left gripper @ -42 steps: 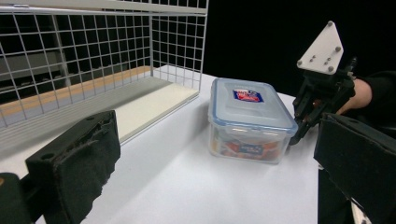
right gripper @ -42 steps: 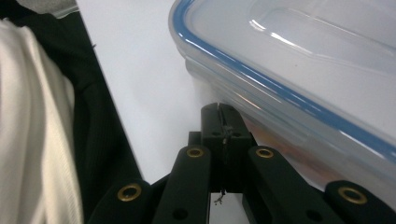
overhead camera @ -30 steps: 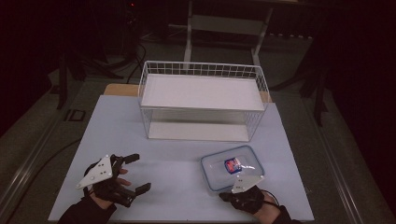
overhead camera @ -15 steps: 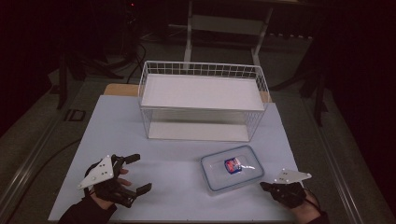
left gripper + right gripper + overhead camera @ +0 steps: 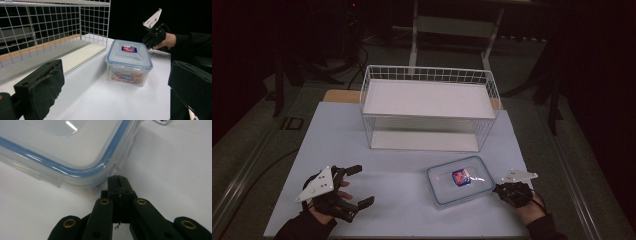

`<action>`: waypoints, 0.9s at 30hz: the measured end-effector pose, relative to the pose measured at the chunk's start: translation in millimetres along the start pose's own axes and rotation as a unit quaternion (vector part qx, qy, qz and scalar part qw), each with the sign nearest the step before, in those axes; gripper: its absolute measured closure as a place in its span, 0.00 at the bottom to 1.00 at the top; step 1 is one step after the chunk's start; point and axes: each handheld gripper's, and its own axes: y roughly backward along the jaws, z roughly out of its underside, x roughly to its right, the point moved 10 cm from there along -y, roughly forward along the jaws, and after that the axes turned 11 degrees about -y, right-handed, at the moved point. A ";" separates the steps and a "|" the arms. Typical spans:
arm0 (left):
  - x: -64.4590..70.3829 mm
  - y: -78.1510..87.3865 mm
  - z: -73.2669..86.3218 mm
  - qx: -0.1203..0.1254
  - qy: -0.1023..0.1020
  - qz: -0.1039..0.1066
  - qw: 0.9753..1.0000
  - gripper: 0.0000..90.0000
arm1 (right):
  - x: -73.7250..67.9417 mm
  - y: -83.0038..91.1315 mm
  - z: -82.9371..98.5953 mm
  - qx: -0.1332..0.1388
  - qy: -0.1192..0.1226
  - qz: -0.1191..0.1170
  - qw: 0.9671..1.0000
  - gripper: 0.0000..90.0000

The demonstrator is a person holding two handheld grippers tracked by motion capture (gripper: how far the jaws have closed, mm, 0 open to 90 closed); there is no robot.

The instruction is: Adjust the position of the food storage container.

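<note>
A clear plastic box with a blue-rimmed lid point(image 5: 460, 180) sits on the white table at the front right, with a red and blue packet inside. In the left gripper view the box point(image 5: 128, 61) stands ahead of my left gripper point(image 5: 115, 86), whose jaws are wide apart and hold nothing. In the high view the left gripper point(image 5: 362, 185) hovers open at the front left, well away from the box. My right gripper point(image 5: 498, 189) is shut at the box's right corner. Its closed tips point(image 5: 118, 180) touch or nearly touch the box's rounded corner point(image 5: 75, 157).
A white wire basket point(image 5: 427, 75) stands at the back middle of the table, and its mesh wall point(image 5: 50, 25) shows left of the box. The table's front edge point(image 5: 412, 235) is close to both hands. The floor around the table is dark.
My right gripper has swung from the front of the box out to its right side and now points at its right corner. The left gripper and the box have barely moved.
</note>
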 end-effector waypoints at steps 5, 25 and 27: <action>1.3 -0.9 0.1 -0.001 -0.001 0.004 1.000 0.01 | -11.6 -0.5 -1.2 -0.002 -0.001 -0.018 1.000 1.00; 3.8 -4.6 4.3 -0.014 0.000 0.010 1.000 0.01 | -65.1 -4.1 -12.5 -0.009 0.035 -0.088 0.995 1.00; 4.1 -4.8 5.0 -0.017 -0.001 0.010 1.000 0.01 | -70.6 -6.7 -14.3 -0.012 0.043 -0.093 0.995 1.00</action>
